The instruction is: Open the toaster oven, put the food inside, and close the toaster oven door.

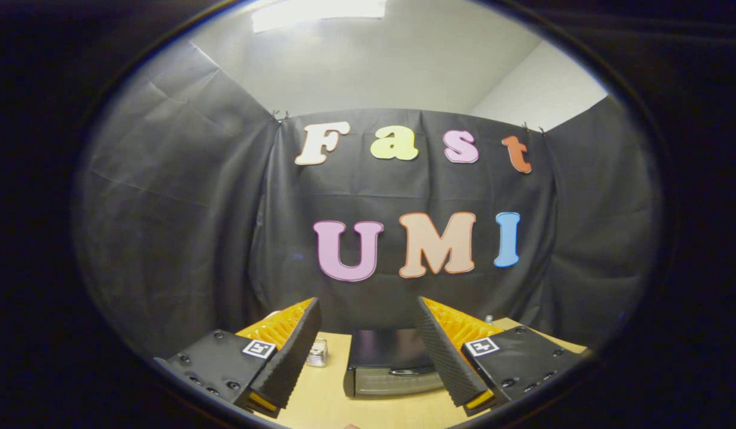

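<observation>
A dark toaster oven (392,363) stands on the wooden table (329,399), seen from above and ahead of the fingers. Its glass door with a dark handle (407,371) looks closed. My gripper (368,310) is held high above the table, open, with nothing between its fingers. The right finger (448,357) overlaps the oven's right side in the view. A small clear ribbed object (317,353) sits on the table left of the oven, just beside the left finger (290,357); I cannot tell what it is.
Black cloth walls close in the booth on the left, back and right, just behind the oven. Bare tabletop lies in front of the oven.
</observation>
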`<state>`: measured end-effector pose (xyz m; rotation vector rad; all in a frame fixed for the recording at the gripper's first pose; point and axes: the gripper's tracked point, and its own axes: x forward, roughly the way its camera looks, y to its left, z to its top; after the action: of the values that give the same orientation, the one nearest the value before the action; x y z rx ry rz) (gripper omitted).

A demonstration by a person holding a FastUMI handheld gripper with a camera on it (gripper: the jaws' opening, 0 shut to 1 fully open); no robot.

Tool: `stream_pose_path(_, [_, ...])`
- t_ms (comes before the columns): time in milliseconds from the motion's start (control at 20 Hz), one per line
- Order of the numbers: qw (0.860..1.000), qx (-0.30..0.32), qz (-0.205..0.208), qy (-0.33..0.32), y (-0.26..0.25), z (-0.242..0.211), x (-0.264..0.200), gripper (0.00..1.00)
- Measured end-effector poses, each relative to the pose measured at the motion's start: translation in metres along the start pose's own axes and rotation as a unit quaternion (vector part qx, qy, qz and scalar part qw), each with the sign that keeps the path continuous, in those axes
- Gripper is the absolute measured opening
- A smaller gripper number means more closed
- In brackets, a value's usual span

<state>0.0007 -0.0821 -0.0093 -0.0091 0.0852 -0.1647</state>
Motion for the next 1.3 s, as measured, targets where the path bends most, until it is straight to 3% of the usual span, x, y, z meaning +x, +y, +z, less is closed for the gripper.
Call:
stream_pose_path(300, [0.999, -0.01, -0.031, 0.02, -0.027, -0.015, 0.008, 0.99])
stream_pose_path(1300, [0.998, -0.014, -0.054, 0.039, -0.102, -0.143, 0.09, 0.99])
